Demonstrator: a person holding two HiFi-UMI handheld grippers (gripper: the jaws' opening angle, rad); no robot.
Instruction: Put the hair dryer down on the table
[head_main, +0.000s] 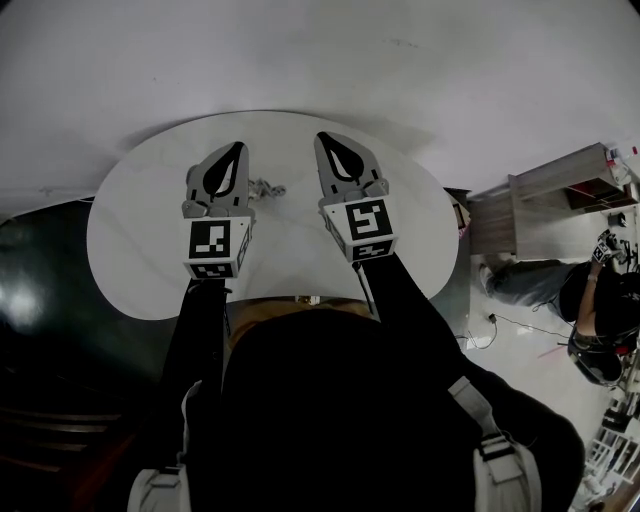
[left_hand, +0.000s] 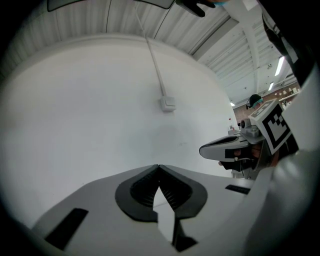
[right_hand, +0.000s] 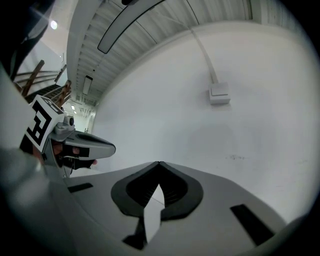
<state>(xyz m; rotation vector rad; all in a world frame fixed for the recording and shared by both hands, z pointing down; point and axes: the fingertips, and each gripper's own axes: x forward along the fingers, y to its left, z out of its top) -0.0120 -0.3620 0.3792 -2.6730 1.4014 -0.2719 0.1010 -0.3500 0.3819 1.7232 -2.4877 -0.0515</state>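
both pairs of fingers are pressed together, tips touching, with nothing pinched. the left gripper (head_main: 237, 150) and the right gripper (head_main: 326, 138) hover side by side over the round white tabletop (head_main: 140, 235). a small grey object (head_main: 264, 187) lies on the tabletop between them, just right of the left fingers. it is too small to tell whether it is the hair dryer.

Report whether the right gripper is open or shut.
Shut. In its own view the right gripper has its jaw tips touching, with nothing between them.
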